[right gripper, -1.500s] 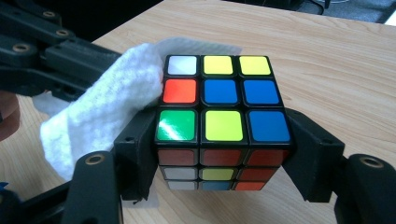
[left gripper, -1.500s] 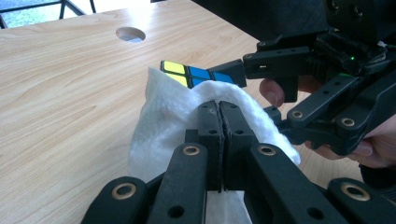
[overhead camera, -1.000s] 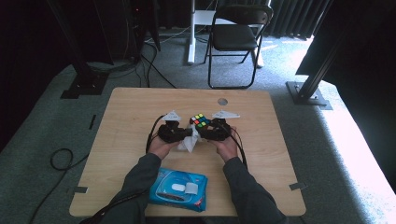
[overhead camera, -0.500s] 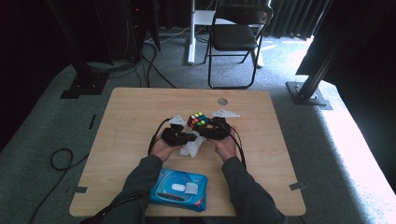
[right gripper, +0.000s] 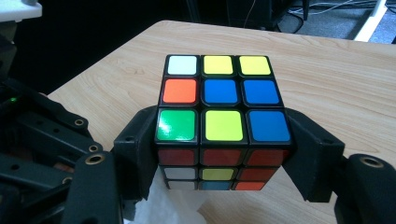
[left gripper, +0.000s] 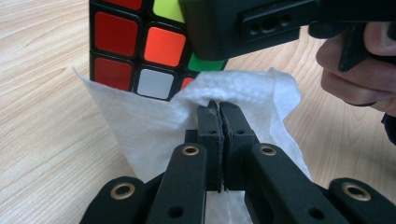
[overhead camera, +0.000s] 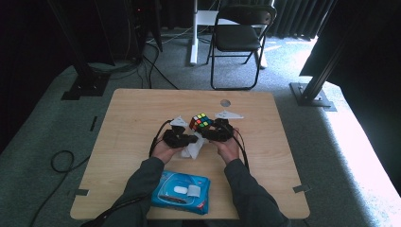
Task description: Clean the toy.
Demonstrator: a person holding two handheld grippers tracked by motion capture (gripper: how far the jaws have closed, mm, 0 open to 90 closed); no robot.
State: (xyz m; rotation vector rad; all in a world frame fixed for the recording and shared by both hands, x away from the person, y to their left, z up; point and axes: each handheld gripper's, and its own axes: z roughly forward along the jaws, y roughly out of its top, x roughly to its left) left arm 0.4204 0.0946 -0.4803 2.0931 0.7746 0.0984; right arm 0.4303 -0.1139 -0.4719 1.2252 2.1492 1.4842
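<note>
High view: a person is working a scrambled multicoloured puzzle cube with both tools at mid-table, a little nearer than half a second ago.
The left gripper is bringing a crumpled white wipe against the cube, while a blue wipes packet is lying near the table's front edge. Left gripper view: its jaws are pressing together on the wipe, just below the cube's side, so wiping is probably beginning. Right gripper view: the right gripper is clamping the cube from both sides, steadying it.

The cube sits mid-table, wipe just before it, packet nearest the person.
</note>
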